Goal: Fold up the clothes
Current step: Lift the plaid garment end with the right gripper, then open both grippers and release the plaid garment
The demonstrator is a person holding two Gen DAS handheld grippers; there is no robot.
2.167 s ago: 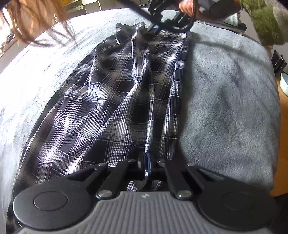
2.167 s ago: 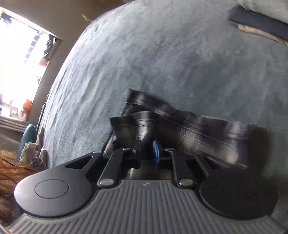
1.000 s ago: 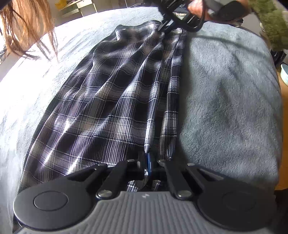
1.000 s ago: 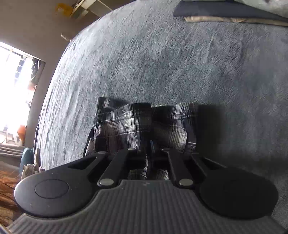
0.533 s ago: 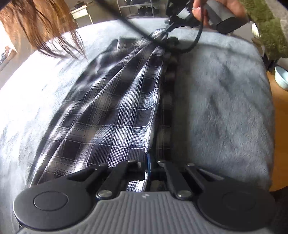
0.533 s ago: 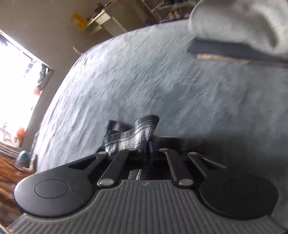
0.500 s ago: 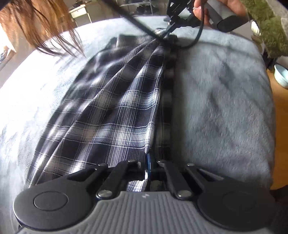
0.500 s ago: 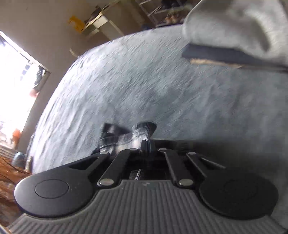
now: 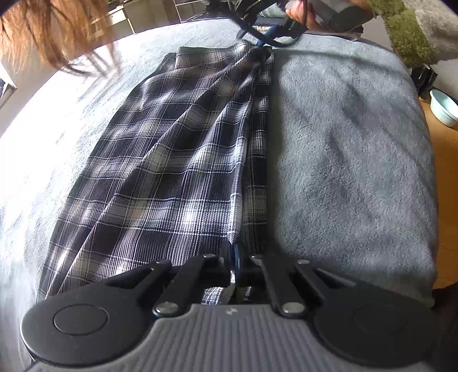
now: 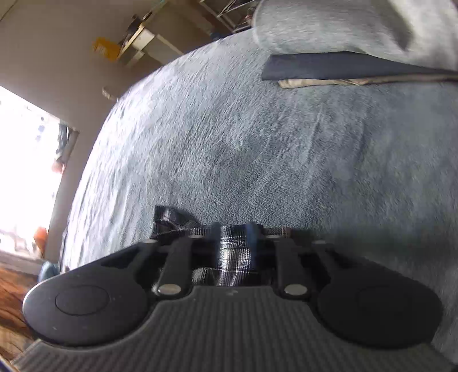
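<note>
A dark plaid garment (image 9: pixel 177 148) lies stretched lengthwise on a grey fleece blanket (image 9: pixel 349 148). My left gripper (image 9: pixel 236 254) is shut on the garment's near edge. My right gripper (image 9: pixel 264 47) grips the far end, seen at the top of the left wrist view with the hand holding it. In the right wrist view the right gripper (image 10: pixel 234 243) is shut on a bunched bit of plaid cloth (image 10: pixel 229 254) just above the blanket (image 10: pixel 257 148).
Folded clothes (image 10: pixel 343 68) are stacked at the blanket's far side under a grey pillow (image 10: pixel 357 25). A green shaggy rug (image 9: pixel 406 31) and a pale bowl (image 9: pixel 443 106) lie on the floor at right. Hair (image 9: pixel 57 31) hangs in at top left.
The garment's right side has been lifted and drawn leftward, narrowing it. The right gripper has tilted up, so it shows more of the far blanket and the folded stack.
</note>
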